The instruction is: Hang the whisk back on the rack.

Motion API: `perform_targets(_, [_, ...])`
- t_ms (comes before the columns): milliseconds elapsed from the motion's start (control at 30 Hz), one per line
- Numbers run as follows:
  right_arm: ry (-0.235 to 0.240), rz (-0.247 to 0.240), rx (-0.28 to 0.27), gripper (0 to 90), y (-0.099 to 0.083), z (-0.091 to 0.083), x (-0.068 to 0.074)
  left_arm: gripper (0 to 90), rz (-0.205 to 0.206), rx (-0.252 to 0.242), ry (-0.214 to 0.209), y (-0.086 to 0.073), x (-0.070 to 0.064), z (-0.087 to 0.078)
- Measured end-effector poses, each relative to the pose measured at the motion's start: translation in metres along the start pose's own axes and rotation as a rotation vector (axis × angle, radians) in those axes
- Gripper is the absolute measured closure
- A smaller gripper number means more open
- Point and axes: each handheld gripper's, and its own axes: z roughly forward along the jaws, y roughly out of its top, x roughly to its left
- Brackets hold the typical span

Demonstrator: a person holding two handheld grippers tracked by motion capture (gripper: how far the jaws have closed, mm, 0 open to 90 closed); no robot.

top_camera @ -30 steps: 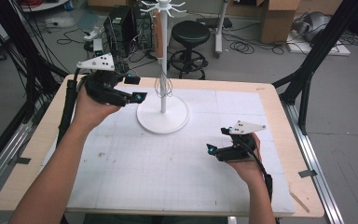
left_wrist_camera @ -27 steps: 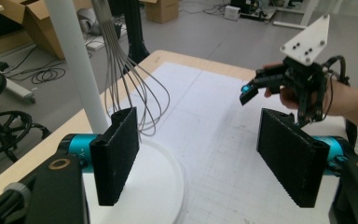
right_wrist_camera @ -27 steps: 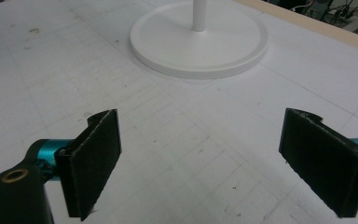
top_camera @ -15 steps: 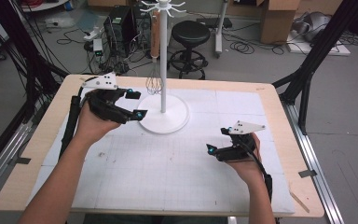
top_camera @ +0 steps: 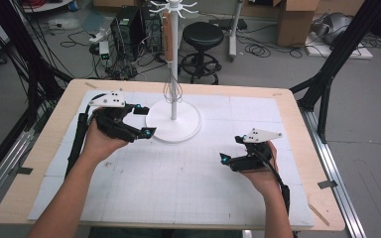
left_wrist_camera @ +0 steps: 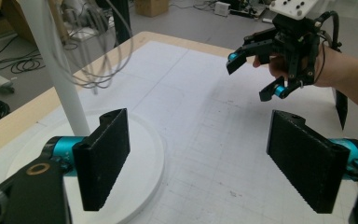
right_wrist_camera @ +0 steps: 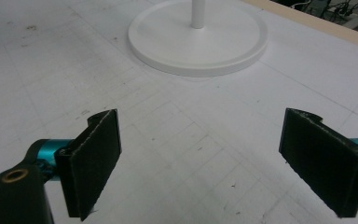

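Whisk (top_camera: 173, 91): we see it hanging from the stand (top_camera: 173, 59), wire loops down beside the pole, above the round base (top_camera: 178, 130); in the left gripper view the loops (left_wrist_camera: 91, 44) sway just above and behind the left jaw.
Left tool (top_camera: 140, 121): jaws spread wide, nothing between them, beside the base's edge and near the pole.
Right tool (top_camera: 231, 151): jaws spread too, nothing held, low over the surface (top_camera: 178, 183), well apart from the stand.
Handling: we judge the whisk light; its thin wires springy, easily bent and slippery under flat pads. The stiff handle, higher up along the pole, looks the safer hold.
Where to grip: across the handle, not the loops; then lift clear of the hook.
Left hand pose: forearm in from the bottom left, wrist turned so the jaws point towards the pole.
Right hand pose: wrist low, jaws aimed left towards the base.
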Motion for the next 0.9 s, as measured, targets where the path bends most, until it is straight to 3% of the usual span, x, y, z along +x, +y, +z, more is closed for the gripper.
perform_targets(367, [0.000,0.002,0.000,11.9,0.000,0.000,0.000,17.3,-0.020,-0.007,-0.030,-0.027,0.002,0.001])
perform_targets(533, [0.000,0.005,0.005,11.9,-0.001,0.001,0.000,16.2,-0.043,-0.010,-0.031,-0.042,0.005,-0.002])
perform_targets(733, [0.000,-0.001,0.005,11.9,0.000,0.000,0.000,14.8,-0.041,-0.011,-0.032,-0.056,0.003,-0.004])
perform_targets(900, [-0.001,0.005,0.007,11.9,-0.001,0.000,-0.001,13.4,-0.053,0.017,-0.035,-0.063,0.006,-0.002])
